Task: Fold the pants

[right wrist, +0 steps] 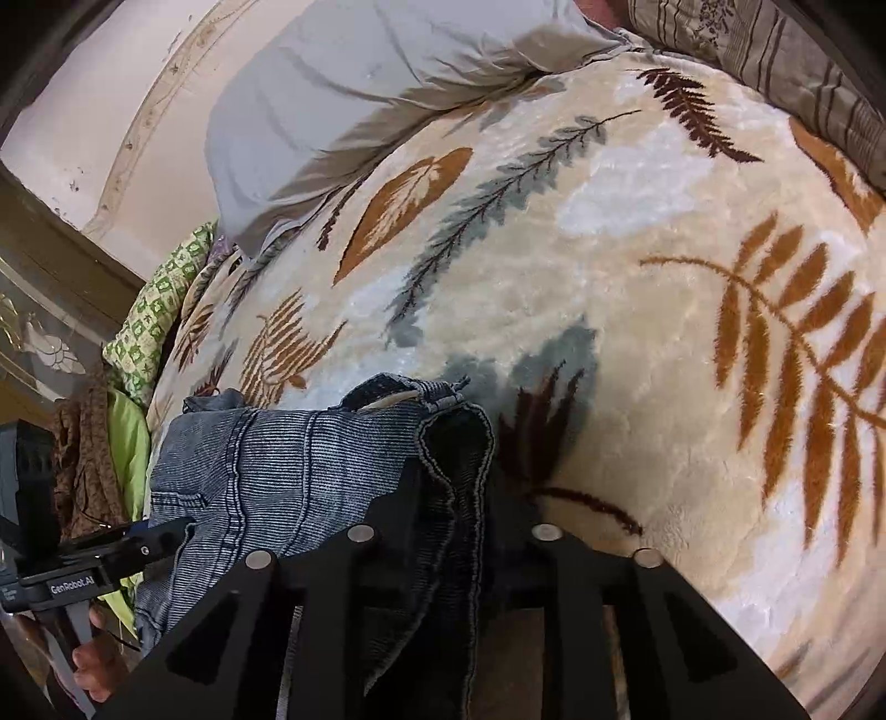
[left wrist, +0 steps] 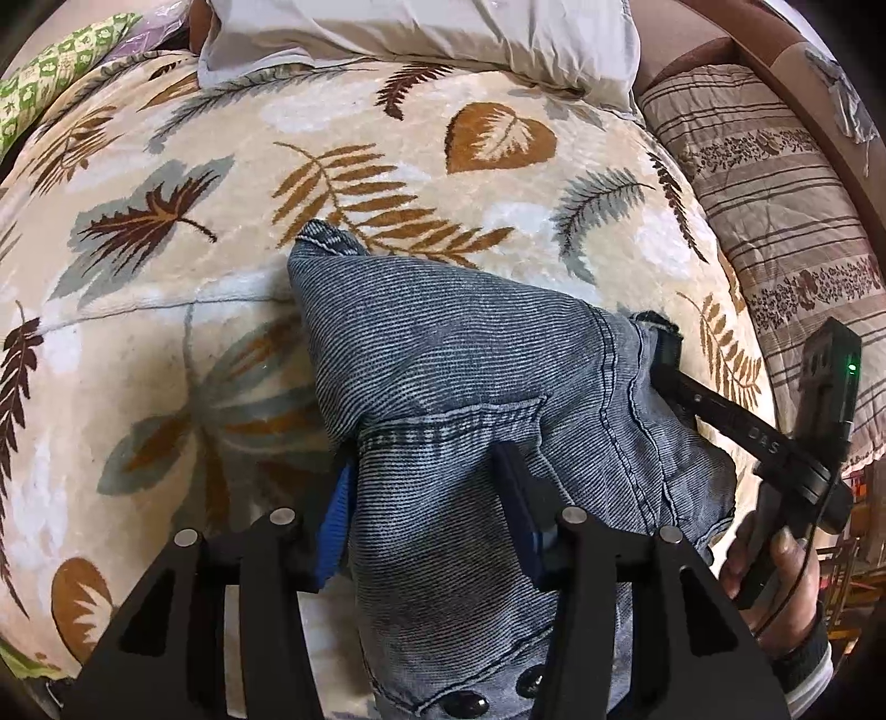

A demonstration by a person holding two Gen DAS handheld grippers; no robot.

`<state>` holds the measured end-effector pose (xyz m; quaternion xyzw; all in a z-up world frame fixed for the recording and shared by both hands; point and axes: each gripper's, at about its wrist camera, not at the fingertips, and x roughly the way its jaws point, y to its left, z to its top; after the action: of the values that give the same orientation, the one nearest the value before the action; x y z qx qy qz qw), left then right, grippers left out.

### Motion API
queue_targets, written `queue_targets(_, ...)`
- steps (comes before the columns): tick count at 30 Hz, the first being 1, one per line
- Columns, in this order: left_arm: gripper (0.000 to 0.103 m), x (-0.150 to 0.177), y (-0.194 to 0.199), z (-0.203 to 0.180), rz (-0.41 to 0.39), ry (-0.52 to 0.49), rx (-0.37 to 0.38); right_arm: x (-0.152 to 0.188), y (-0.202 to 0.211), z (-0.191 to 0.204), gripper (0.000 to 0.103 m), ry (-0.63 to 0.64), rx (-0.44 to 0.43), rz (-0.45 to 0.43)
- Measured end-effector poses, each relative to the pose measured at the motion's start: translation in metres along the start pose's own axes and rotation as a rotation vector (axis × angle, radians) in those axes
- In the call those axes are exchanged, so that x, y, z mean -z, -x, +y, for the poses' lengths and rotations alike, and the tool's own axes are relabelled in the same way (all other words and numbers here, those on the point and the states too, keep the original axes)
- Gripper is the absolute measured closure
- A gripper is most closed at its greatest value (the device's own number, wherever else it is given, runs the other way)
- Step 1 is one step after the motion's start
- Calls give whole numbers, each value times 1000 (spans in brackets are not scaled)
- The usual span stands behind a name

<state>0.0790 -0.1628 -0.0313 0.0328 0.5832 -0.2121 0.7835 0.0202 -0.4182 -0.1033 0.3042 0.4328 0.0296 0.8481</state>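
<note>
Left gripper point(left wrist: 426, 487) clamps jeans point(left wrist: 470, 376) | right gripper point(right wrist: 443, 471) too | leaf-print blanket point(left wrist: 221, 166), pillow point(left wrist: 421, 33)

I observe a bed point(left wrist: 498, 183) covered by a cream leaf-print blanket point(left wrist: 232, 310); denim pants point(left wrist: 459, 365) lie near, a grey pillow point(left wrist: 421, 33) far.

Blue-grey ribbed denim pants point(left wrist: 443, 354) with pale stitched seams. Cream blanket point(left wrist: 221, 288) patterned with rust, dark brown and grey-blue leaves and ferns. Pale grey pillow point(left wrist: 421, 33). Beige quilt point(left wrist: 775, 210) with brown stripes and floral bands. Green-and-white checked cloth point(right wrist: 160, 304). Black grippers, the left gripper point(left wrist: 426, 498) with blue pads.
</note>
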Motion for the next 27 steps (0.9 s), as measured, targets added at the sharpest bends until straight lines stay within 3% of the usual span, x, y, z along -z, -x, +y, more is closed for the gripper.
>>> queue_targets(4, 54, 4, 16, 8, 5, 18, 27, 7, 26, 1, 77, -18, -37, -14)
queue_targets(7, 52, 16, 28, 17, 13, 30, 67, 19, 44, -4, 65, -45, -92, -4)
queue_targets(12, 41, 46, 29, 29, 58, 101, 213, 46, 53, -8, 49, -74, -200, 25)
queue_targets(14, 38, 55, 22, 28, 86, 130, 262, 53, 48, -6, 46, -66, -205, 44)
queue_targets(16, 37, 62, 20, 23, 100, 130, 262, 59, 41, 1, 46, -35, -182, 72)
queue_targets(17, 37, 66, 23, 17, 95, 107, 250, 61, 42, 6, 52, 1, -161, 73)
queue_targets(18, 37, 69, 26, 13, 87, 87, 237, 61, 47, 14, 88, 56, -162, 64)
queue_targets(19, 37, 71, 29, 9, 79, 72, 220, 62, 54, 22, 94, 109, -168, 57)
queue_targets(23, 37, 85, 25, -1, 51, -3, 127, 70, 86, 49, 95, 294, -83, -12)
queue_targets(27, 34, 93, 10, -6, 45, -40, 73, 86, 72, 44, 95, 348, 3, 29)
